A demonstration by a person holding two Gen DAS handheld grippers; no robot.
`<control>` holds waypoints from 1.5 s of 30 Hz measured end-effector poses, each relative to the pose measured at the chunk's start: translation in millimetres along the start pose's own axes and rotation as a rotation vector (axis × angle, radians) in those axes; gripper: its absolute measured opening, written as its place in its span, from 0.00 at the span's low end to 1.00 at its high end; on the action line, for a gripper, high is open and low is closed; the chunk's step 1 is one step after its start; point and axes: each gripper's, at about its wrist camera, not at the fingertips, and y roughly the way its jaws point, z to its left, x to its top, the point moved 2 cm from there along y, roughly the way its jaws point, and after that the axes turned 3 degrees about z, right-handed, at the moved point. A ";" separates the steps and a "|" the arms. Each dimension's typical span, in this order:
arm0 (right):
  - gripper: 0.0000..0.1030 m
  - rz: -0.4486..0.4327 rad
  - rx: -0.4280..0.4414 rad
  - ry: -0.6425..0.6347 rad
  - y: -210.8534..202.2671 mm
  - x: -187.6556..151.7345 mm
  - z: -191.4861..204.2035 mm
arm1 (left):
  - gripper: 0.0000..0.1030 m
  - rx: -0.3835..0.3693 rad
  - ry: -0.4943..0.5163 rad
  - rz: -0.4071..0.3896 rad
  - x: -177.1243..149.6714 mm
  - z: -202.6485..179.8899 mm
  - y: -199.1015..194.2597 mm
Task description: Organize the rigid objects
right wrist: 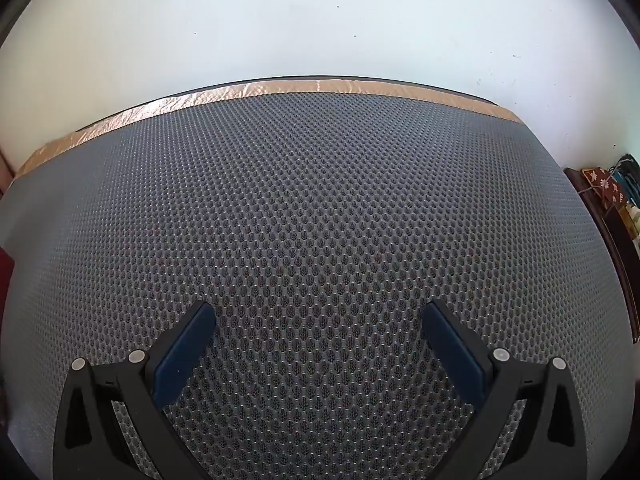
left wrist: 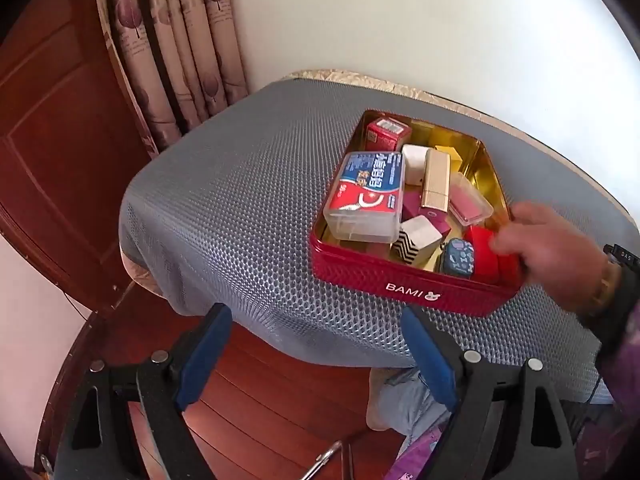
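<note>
1. Here, your left gripper [left wrist: 316, 320] is spread wide, its two black plastic arms tipped with flat blue rubber pads, nothing between them; it hangs off the near edge of the table, above the glossy reddish wood floor [left wrist: 256, 384].
2. Your right gripper [right wrist: 320, 316] stands just as wide apart and empty, its blue pads poised over the grey honeycomb-textured mesh mat [right wrist: 320, 200] that covers the table.
3. The rectangular red metal tin [left wrist: 404, 280], embossed on its side wall and printed "BAMI" in white, sits on that mat towards the right in the left wrist view; its inside is shiny gold.
4. Packed in the tin you have small rigid things:
   - a clear plastic box with a blue-and-red printed label [left wrist: 368, 196], lying along the left side;
   - a small red cardboard carton [left wrist: 386, 134] in the far corner;
   - a ribbed gold metal case [left wrist: 436, 180], long and flat, near the middle;
   - a clear-lidded pink flat case [left wrist: 470, 200], tilted against the right wall;
   - a white block with black zigzag stripes [left wrist: 414, 240] at the front;
   - a small dark blue patterned pouch-shaped piece [left wrist: 460, 258] beside it.
5. A bare hand [left wrist: 556, 244] with a gold-coloured wristband reaches over the tin's near right corner, its fingers blurred against a smooth red block [left wrist: 486, 256]; whether they grip it you cannot tell.
6. A crinkled tan strip [right wrist: 240, 90] edges the mat's far side against the plain white wall [right wrist: 320, 20].
7. Pleated beige curtains with a purple tree print [left wrist: 176, 40] hang at the left.
</note>
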 end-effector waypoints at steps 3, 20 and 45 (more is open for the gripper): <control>1.00 -0.001 -0.001 0.000 -2.0 0.2 -0.6 | 0.86 -0.013 -0.011 0.016 0.2 7.5 3.2; 1.00 -0.004 -0.003 -0.002 -3.3 -0.9 0.1 | 0.86 -0.032 -0.024 0.072 -4.9 11.4 18.7; 1.00 -0.004 -0.004 -0.002 -3.9 1.4 -2.2 | 0.86 -0.062 -0.025 0.172 -11.0 11.6 40.8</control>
